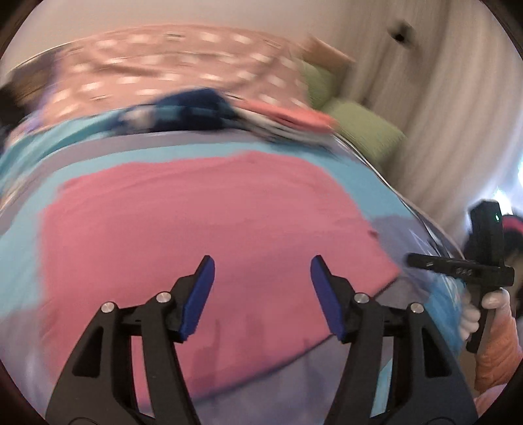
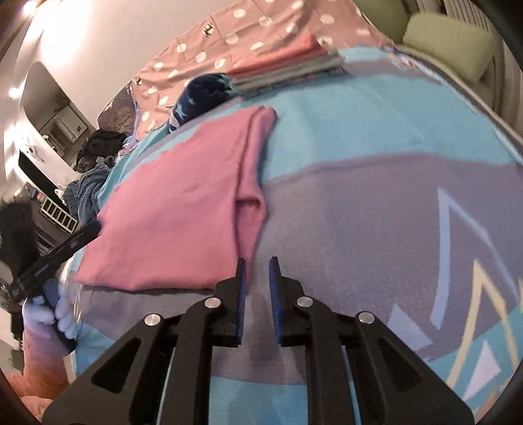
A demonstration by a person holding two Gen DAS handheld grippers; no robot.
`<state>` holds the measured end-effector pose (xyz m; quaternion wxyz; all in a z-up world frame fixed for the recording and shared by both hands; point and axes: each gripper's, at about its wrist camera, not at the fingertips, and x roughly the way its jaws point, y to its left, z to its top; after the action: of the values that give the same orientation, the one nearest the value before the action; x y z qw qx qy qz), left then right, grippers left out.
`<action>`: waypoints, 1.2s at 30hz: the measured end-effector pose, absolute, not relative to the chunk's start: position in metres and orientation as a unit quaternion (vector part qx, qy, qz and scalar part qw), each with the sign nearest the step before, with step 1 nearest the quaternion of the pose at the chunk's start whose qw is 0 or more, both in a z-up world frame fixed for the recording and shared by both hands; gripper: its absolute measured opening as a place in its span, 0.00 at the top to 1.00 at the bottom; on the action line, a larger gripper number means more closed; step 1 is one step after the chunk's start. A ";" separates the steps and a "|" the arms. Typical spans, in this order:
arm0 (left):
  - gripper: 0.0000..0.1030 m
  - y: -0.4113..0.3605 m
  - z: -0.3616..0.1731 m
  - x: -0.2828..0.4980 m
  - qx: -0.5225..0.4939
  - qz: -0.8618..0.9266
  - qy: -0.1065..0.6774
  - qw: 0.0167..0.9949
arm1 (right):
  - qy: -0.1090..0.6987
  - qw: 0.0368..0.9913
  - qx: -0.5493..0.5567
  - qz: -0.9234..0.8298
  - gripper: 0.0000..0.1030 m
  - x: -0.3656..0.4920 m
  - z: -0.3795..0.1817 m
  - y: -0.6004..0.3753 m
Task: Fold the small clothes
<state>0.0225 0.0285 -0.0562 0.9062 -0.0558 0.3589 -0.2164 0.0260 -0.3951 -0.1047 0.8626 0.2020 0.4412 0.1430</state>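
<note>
Lying flat on the bed (image 2: 376, 202), the pink garment (image 1: 202, 222) sits under the wide-open, empty left tool (image 1: 262, 296), while the narrowly parted, empty right tool (image 2: 258, 300) should pinch its near edge squarely before folding.

A home bedroom. A bed (image 2: 376, 170) with a blue-and-grey blanket fills the view, a pink dotted sheet (image 2: 248, 29) behind. Green cushions (image 2: 447, 45) and white curtains (image 1: 434, 108) stand beside it.
</note>
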 end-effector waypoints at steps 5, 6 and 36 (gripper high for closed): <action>0.70 0.155 -0.065 -0.026 -0.148 -0.115 0.350 0.918 | 0.418 0.881 0.079 0.209 0.74 0.027 -0.069 -0.324; 0.73 0.177 -0.070 -0.036 -0.181 -0.111 0.349 0.913 | 0.414 0.880 0.056 0.228 0.72 0.032 -0.063 -0.304; 0.73 0.220 -0.117 -0.025 -0.158 -0.293 0.396 0.856 | 0.447 0.814 -0.122 0.351 0.65 0.029 -0.069 -0.103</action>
<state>-0.0253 0.2202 -0.1174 0.8557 -0.1581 0.3961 -0.2932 0.0289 -0.1026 -0.0693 0.8135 -0.1216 0.4474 0.3511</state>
